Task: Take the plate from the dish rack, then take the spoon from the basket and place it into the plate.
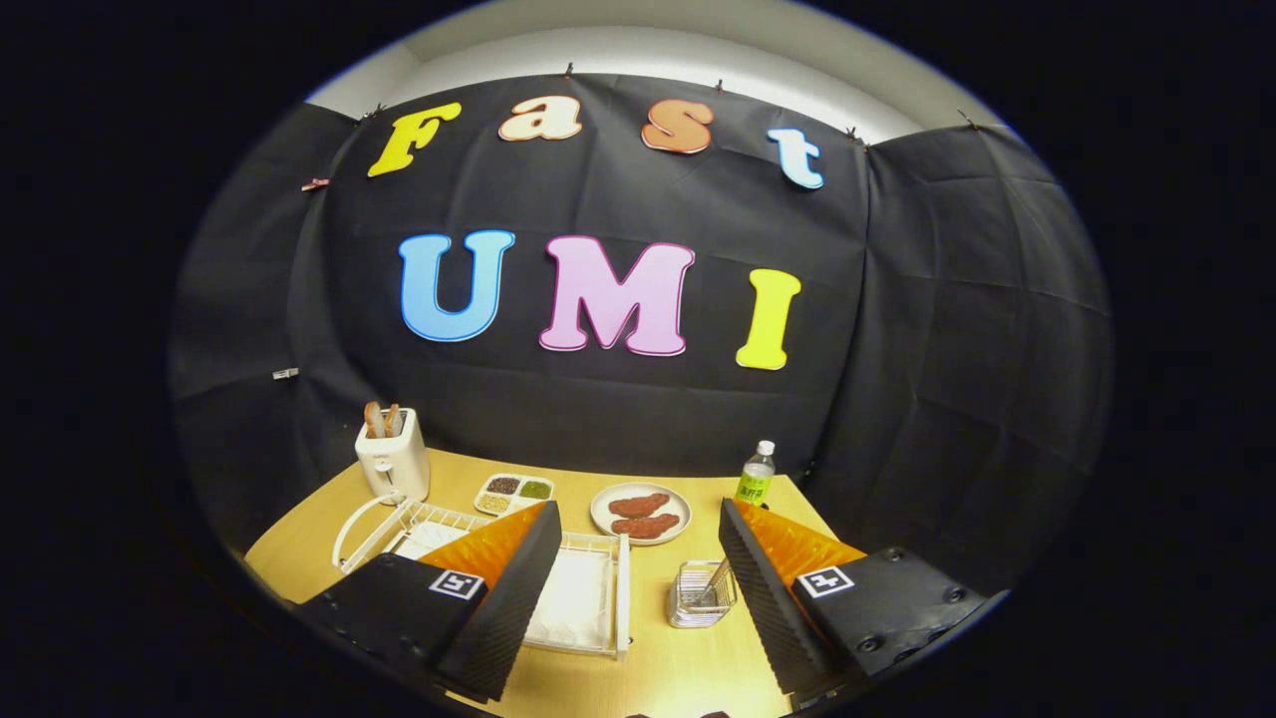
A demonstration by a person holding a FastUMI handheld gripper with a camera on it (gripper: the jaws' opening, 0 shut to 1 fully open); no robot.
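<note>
While the gripper [638, 588] hangs wide open above the table [658, 668] — dish rack [588, 598] and basket [701, 596] lie between its fingers

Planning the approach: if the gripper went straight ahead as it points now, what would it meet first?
Probably the plate of food. It lies beyond the open gripper, between the fingers; the dish rack and basket flank it. Depth is unclear.

The gripper [639, 507], its fingers held wide apart above the table, carries a square black-and-white coded marker [457, 584] on the back of each finger, a pattern rather than legible characters. The bottle [757, 476] has a green label whose print is too small to make out.
</note>
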